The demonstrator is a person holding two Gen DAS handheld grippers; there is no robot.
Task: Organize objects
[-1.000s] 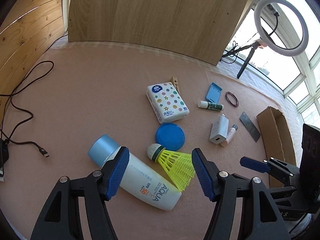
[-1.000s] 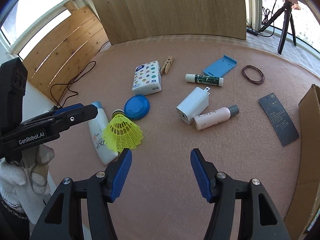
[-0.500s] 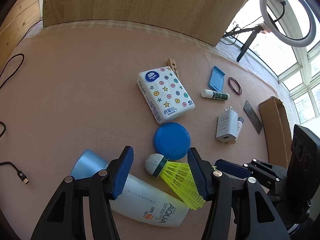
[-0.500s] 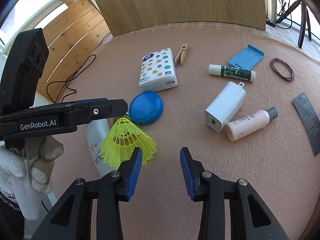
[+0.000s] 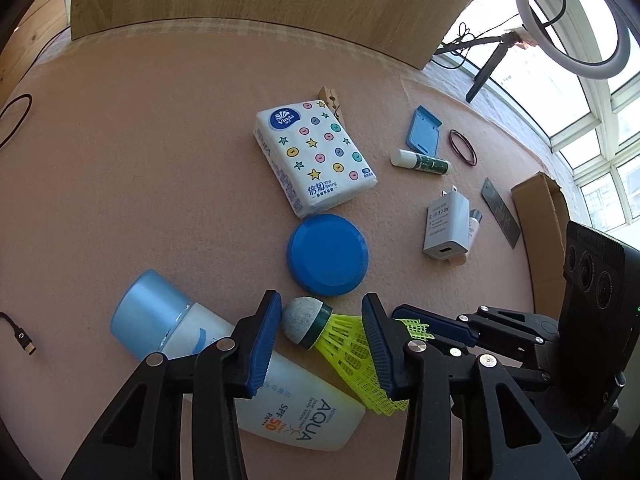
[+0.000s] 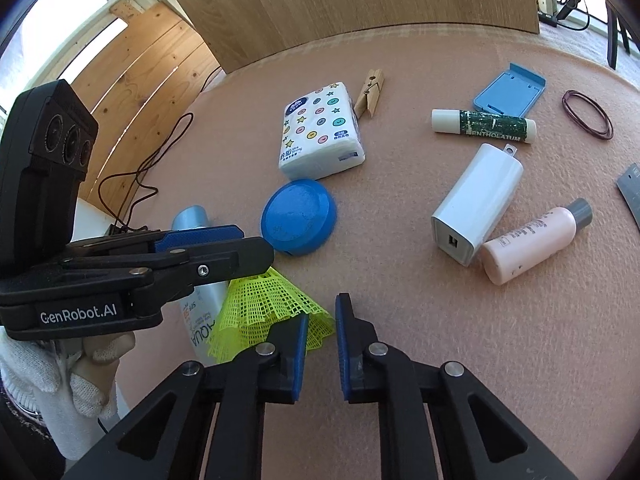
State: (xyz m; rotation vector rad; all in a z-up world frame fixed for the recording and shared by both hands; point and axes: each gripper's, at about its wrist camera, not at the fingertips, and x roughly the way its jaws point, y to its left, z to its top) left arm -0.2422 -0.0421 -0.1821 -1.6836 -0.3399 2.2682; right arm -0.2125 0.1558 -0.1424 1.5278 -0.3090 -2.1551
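Left tool [image 5: 322,344]: lower middle of the left wrist view, jaws closing with the shuttlecock's cork head and neck between them; the blue pads do not yet press on it, so it is released.
Right tool [image 6: 322,344]: bottom centre of the right wrist view, jaws closing and nearly together; the edge of the shuttlecock's skirt lies just at the left pad, but nothing is clearly clamped.
Shuttlecock [image 5: 340,344]: yellow mesh skirt, grey cork head with a green band, lying on its side on the counter, its skirt resting against the sunscreen bottle.
Sunscreen bottle [image 5: 280,392]: white with a light blue cap, lying flat at lower left, partly under the left tool.
Blue lid [image 5: 327,255]: round, just above the shuttlecock's head, at the centre of the frame.
Tissue pack [image 5: 316,158]: white with stars and dots, above the lid, a wooden clothespin [image 5: 330,100] at its upper corner.
Charger [image 5: 446,226]: white, right of centre, a small pink bottle [image 6: 534,240] touching its side.
Lip balm [image 5: 420,162]: below a blue plastic stand [image 5: 423,133], with a rubber band [image 5: 463,147] beside it.
Cardboard box [image 5: 540,232]: right edge.
Counter [image 5: 140,160]: covered in pink felt.
Gloved hand [image 6: 60,376]: lower left of the right wrist view, holding the left tool.
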